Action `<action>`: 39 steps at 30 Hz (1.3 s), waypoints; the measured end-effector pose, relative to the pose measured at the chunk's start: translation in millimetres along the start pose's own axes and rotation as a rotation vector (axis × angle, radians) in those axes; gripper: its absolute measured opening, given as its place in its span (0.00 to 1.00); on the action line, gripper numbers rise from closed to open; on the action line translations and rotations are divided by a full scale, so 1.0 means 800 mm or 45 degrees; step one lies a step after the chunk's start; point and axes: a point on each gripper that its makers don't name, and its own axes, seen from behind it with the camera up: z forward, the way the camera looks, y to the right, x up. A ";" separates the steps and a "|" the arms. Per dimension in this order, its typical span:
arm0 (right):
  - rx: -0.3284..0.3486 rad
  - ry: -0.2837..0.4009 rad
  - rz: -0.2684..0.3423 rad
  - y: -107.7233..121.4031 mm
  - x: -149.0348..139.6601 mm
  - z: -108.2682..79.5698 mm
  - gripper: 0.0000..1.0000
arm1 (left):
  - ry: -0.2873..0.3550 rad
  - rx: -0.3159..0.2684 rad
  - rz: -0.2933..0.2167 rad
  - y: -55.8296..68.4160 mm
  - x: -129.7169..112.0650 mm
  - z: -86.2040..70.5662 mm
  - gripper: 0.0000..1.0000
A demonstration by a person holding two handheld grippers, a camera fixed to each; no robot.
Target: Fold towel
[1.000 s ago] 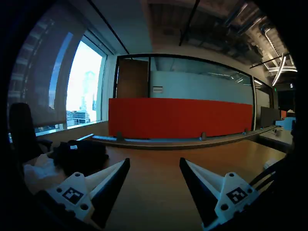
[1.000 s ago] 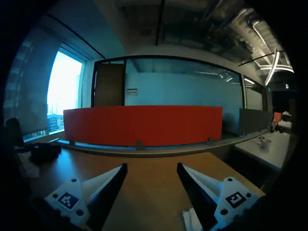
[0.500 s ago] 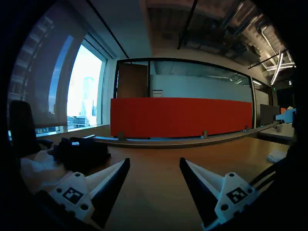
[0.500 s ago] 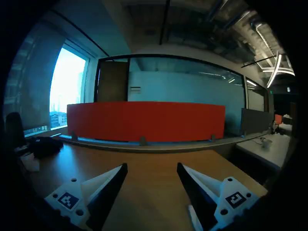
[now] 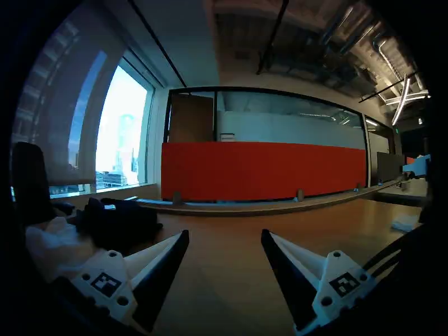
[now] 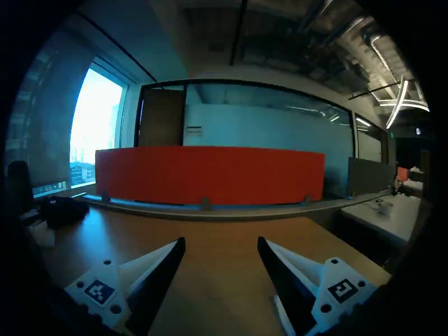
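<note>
A crumpled white towel point(image 5: 49, 250) lies on the wooden table point(image 5: 224, 291) at the left edge of the left gripper view, beside a black bag. My left gripper point(image 5: 224, 233) is held low over the table, open, with nothing between its fingers; the towel is off to its left. My right gripper point(image 6: 220, 241) is open too, over bare wood. In the right gripper view a white scrap point(image 6: 46, 237) that may be the towel shows far left, and another white bit point(image 6: 278, 315) peeks out beside the right finger.
A black bag point(image 5: 120, 222) sits just behind the towel and appears in the right gripper view as the black bag point(image 6: 63, 209). A red partition point(image 5: 263, 171) closes the table's far edge. A small white object point(image 5: 404, 223) lies far right. A dark chair point(image 5: 31, 185) stands at left.
Both views have drifted slightly: in the right gripper view the red partition sits a little higher. Both grippers stayed open and nothing on the table moved.
</note>
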 end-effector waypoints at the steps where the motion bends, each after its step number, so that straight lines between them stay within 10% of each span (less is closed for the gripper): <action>1: 0.000 0.001 -0.001 0.000 0.000 0.000 1.00 | -0.002 -0.002 0.001 -0.001 -0.002 0.001 0.95; 39: 0.004 0.022 -0.006 0.015 0.007 -0.003 1.00 | -0.066 0.028 0.017 -0.006 -0.026 0.010 0.96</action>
